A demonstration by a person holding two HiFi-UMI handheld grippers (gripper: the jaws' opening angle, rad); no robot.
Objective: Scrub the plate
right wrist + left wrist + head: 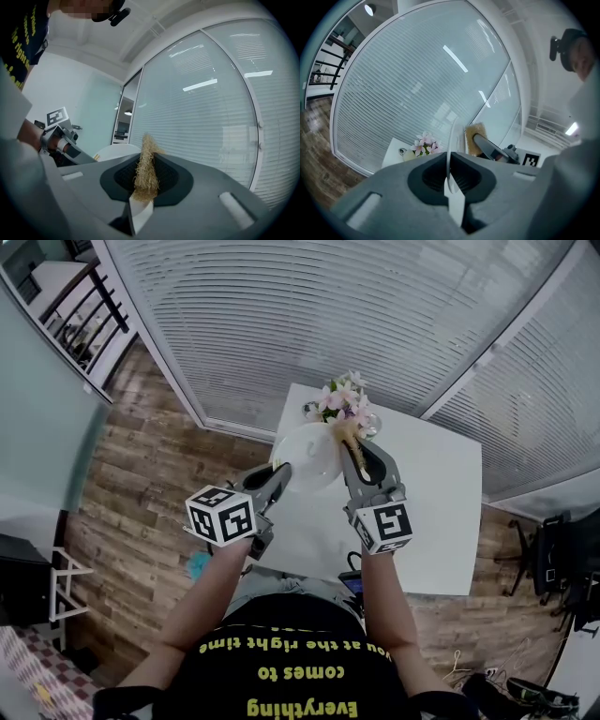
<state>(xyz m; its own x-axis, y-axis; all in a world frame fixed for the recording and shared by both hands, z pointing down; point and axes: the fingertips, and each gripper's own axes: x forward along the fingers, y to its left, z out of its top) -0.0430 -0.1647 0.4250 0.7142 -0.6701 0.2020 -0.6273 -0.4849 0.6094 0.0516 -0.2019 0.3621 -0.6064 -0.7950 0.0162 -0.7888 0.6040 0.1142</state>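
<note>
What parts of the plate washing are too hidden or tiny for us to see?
- Head view: whether the scrubber touches the plate; the right hand-held gripper covers that spot.
- Left gripper view: the plate's face; only its thin edge shows.
- Head view: any dirt on the plate; too small to see.

- white rectangular table (441,521);
- small bunch of pink and white flowers (345,399) near its far edge;
- brown wood-plank floor (150,484);
- pale slatted window blinds (328,315);
- black office chair (555,559), far right
</note>
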